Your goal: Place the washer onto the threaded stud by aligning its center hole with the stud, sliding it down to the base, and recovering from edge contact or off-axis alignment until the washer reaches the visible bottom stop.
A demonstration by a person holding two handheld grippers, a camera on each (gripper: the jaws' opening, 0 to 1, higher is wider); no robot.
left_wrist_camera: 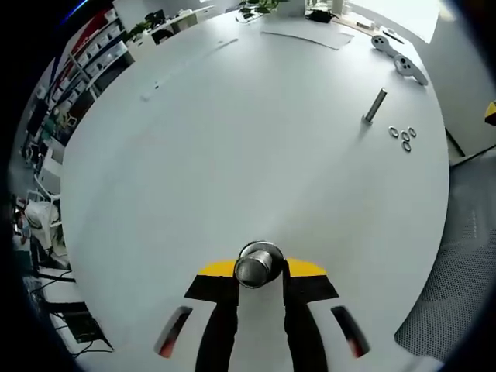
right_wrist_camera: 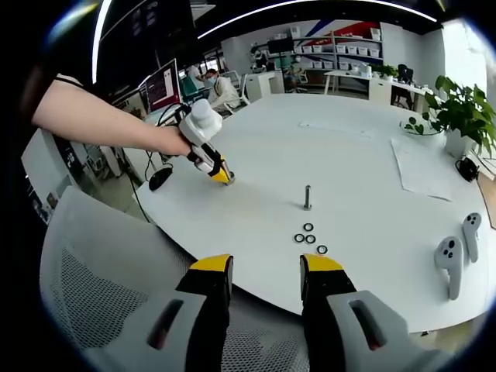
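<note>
A threaded stud (right_wrist_camera: 308, 197) stands upright on the white table (right_wrist_camera: 364, 163), with several small washers (right_wrist_camera: 311, 239) lying loose just in front of it. My right gripper (right_wrist_camera: 265, 267) hangs open near the table's edge, short of the washers, nothing between its jaws. In the left gripper view the stud (left_wrist_camera: 375, 105) and washers (left_wrist_camera: 404, 137) sit far off at the upper right. My left gripper (left_wrist_camera: 261, 271) is shut on a shiny metal cylinder (left_wrist_camera: 259, 263) seen end-on. A person's hand holds that left gripper (right_wrist_camera: 222, 176) tip-down on the table, left of the stud.
Two white handheld controllers (right_wrist_camera: 451, 264) lie at the table's right side, and paper sheets (right_wrist_camera: 422, 167) further back. A potted plant (right_wrist_camera: 457, 116) stands at the far right. A mesh chair (right_wrist_camera: 101, 294) is below my right gripper. Shelves and desks fill the background.
</note>
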